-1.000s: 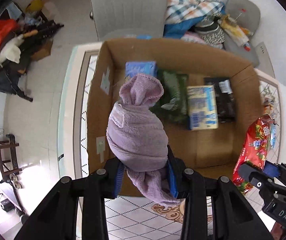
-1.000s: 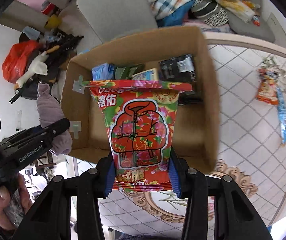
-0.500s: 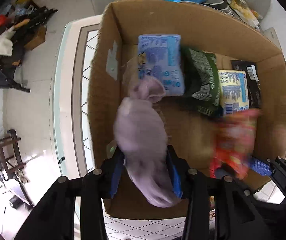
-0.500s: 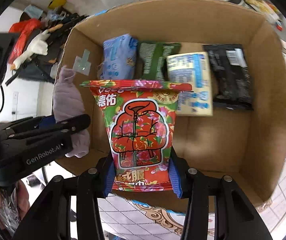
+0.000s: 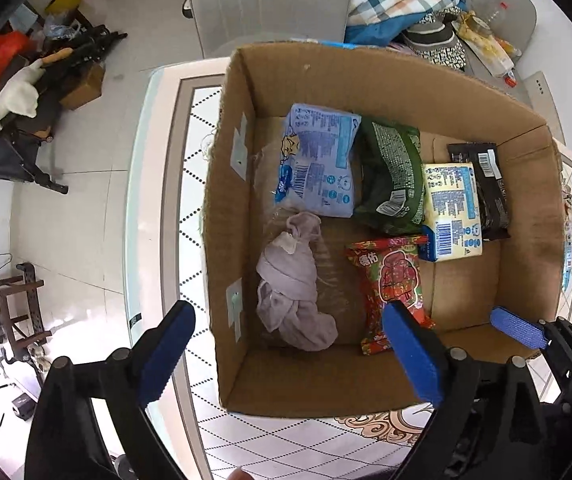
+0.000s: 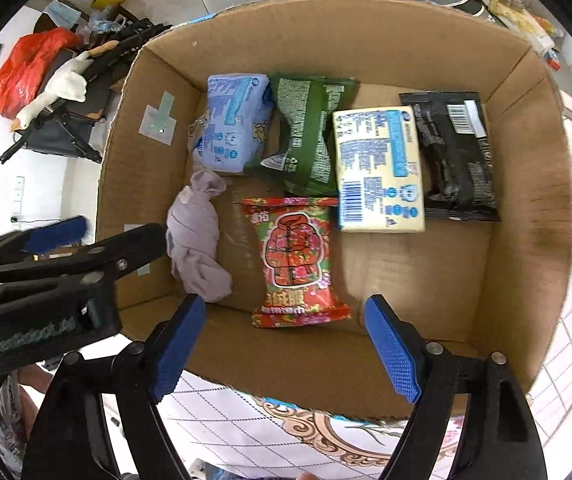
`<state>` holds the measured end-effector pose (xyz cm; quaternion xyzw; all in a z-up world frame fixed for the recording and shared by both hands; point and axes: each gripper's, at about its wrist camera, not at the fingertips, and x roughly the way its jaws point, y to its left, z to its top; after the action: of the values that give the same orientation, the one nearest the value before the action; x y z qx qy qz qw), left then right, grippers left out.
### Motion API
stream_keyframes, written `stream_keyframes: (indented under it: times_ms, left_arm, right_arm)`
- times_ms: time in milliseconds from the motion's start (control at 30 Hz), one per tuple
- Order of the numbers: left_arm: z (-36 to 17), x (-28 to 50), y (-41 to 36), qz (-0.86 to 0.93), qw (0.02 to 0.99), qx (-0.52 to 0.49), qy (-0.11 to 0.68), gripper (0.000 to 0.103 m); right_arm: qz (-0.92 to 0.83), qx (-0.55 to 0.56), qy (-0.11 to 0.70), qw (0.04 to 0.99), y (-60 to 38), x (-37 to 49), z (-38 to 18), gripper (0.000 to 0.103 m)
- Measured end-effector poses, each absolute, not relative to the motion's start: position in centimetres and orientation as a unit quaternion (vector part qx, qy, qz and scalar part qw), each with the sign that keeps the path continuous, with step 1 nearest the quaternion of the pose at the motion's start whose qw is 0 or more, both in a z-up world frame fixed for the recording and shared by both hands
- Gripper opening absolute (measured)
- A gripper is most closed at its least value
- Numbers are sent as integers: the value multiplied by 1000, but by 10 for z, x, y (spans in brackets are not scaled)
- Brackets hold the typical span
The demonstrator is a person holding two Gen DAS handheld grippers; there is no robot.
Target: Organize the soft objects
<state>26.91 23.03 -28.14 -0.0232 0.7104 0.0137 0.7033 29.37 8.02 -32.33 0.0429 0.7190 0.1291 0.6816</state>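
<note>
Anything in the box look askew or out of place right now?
Mostly tidy. In the box, only the lilac cloth lies crumpled against the left wall, and the cream pack overlaps the green one.

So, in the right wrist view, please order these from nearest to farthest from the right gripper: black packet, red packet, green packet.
From the right gripper, which is open:
1. Red packet, in the box's near row, just ahead of the fingers.
2. Green packet, far row, slightly left of centre.
3. Black packet, far row, at the right.
</note>
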Motion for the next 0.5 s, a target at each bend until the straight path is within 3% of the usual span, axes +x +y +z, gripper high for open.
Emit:
stream_keyframes:
  times_ms: [267, 367, 500]
  left_arm:
    - [-259, 252, 225, 25, 727, -24, 686, 98]
    - [-248, 244, 222, 28, 737, -33, 675, 102]
    - [-231, 231, 216, 31, 750, -33, 660, 102]
  right_arm:
    - [104, 41, 717, 688, 59, 282, -311, 85]
    - [90, 27, 711, 697, 53, 276, -301, 99]
    - [78, 14, 696, 713, 42, 266, -281, 99]
